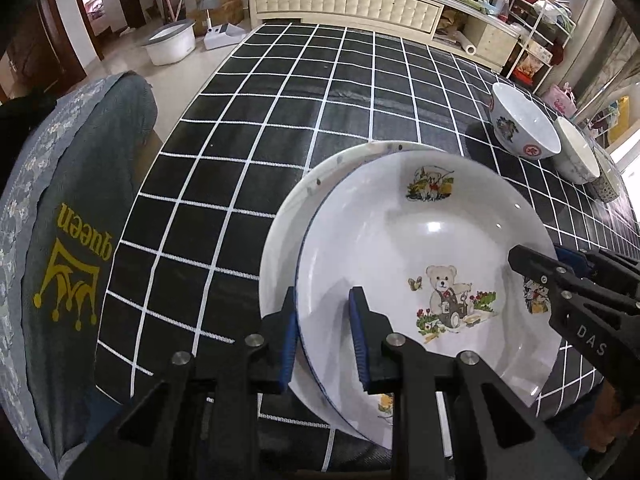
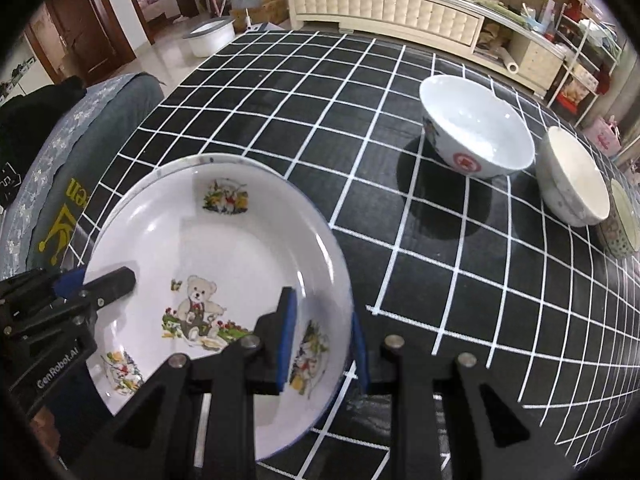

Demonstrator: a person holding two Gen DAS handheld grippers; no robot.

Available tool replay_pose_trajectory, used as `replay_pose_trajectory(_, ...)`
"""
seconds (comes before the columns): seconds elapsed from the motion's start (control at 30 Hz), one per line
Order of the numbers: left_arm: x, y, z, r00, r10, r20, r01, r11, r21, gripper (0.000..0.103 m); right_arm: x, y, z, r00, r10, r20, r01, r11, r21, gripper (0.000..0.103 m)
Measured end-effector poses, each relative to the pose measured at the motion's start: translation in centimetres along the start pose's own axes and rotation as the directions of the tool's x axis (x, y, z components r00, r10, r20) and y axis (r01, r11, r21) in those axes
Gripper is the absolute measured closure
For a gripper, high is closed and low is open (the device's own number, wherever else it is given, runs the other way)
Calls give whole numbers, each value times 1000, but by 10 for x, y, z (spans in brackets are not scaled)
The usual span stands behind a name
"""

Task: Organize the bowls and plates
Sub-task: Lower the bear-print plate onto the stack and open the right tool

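A white plate with a teddy bear print point(image 1: 400, 240) point(image 2: 224, 240) is held by its two opposite rims. My left gripper point(image 1: 324, 336) point(image 2: 96, 280) is shut on the left rim, one finger inside the plate and one outside. On the right rim my right gripper point(image 2: 323, 344) point(image 1: 540, 258) grips the same way. The bear plate sits just over a second white speckled plate point(image 1: 280, 220) point(image 2: 176, 164), slightly offset to its right; whether they touch I cannot tell. Three bowls stand at the far right: a red-emblem bowl point(image 1: 520, 128) point(image 2: 476, 128), a white bowl point(image 1: 576, 156) point(image 2: 572, 176) and a patterned bowl point(image 1: 608, 184) point(image 2: 620, 220).
The table wears a black cloth with a white grid point(image 1: 300, 120) point(image 2: 320, 100). A chair with a grey cover marked "queen" point(image 1: 80, 220) point(image 2: 60, 160) stands against the table's left edge. A white cabinet point(image 1: 344, 0) and a floor tub point(image 1: 170, 42) lie beyond the table.
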State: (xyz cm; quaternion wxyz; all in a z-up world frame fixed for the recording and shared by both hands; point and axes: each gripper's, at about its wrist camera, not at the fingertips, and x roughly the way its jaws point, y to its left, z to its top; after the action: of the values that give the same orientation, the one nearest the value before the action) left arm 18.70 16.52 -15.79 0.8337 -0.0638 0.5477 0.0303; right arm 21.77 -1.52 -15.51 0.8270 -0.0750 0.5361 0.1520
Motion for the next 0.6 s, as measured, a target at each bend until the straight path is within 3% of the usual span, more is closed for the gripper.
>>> replay_pose_trajectory(0.33, -3, 9, 1, 999, -36, 6, 36, 999, -25, 81, 8, 0, -1, 999, 26, -33, -26, 1000, -3, 72)
replay_pose_trajectory(0.6, -14, 6, -5, 1000, -11, -3, 11, 1000, -6, 81, -1, -5, -14, 999, 8, -50, -10, 999, -40, 55)
